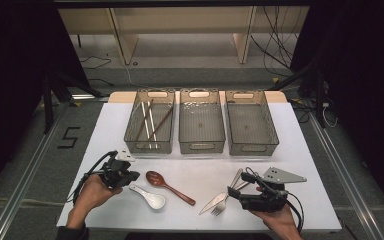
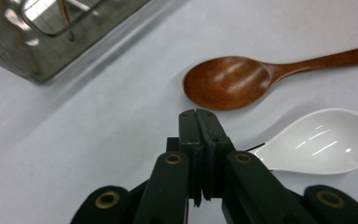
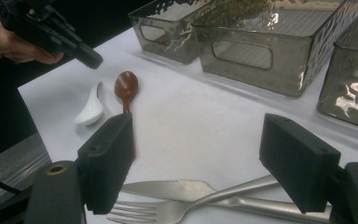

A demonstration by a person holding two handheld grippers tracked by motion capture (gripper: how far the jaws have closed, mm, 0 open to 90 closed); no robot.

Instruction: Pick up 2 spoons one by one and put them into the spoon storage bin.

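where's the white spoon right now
In the high view the white spoon lies on the table's front left, just ahead of the left gripper and beside the wooden spoon, its bowl pointing toward the fork.

L gripper (image 1: 130,176) jaws pressed together, nothing between; R gripper (image 1: 232,192) jaws wide apart, both hands low.

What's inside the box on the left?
The left box holds long thin sticks, some pale and some brown, probably chopsticks. The nearest ends blur behind its ribbed wall, so an exact count is unclear.
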